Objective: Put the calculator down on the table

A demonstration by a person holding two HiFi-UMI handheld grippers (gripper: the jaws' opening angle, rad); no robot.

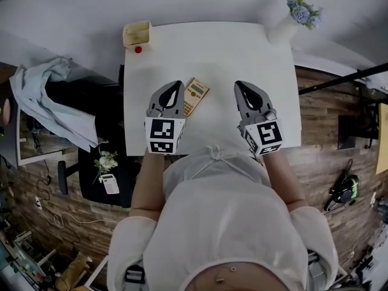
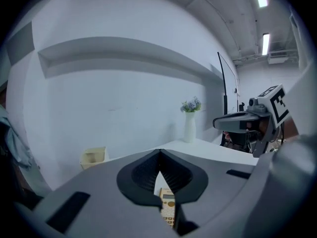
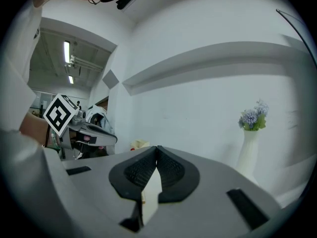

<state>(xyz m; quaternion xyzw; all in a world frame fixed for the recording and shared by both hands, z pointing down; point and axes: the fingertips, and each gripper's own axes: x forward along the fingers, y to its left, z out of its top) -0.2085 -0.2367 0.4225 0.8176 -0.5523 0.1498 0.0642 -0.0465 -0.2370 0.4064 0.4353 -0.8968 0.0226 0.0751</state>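
White table [image 1: 212,47], wood-plank floor [image 1: 321,111], pale wall [image 2: 124,98], seemingly ceiling strip lights [image 2: 266,42].

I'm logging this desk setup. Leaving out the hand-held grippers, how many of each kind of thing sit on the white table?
Calculator: 1
Yellow box: 1
Small red thing: 1
Vase of flowers: 1
Total: 4

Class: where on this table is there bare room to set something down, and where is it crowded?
Free: on the table, the wide middle between box and vase, beyond the calculator; also the right side. Crowded: the near edge, where left gripper and right gripper flank the calculator, and the box's corner.
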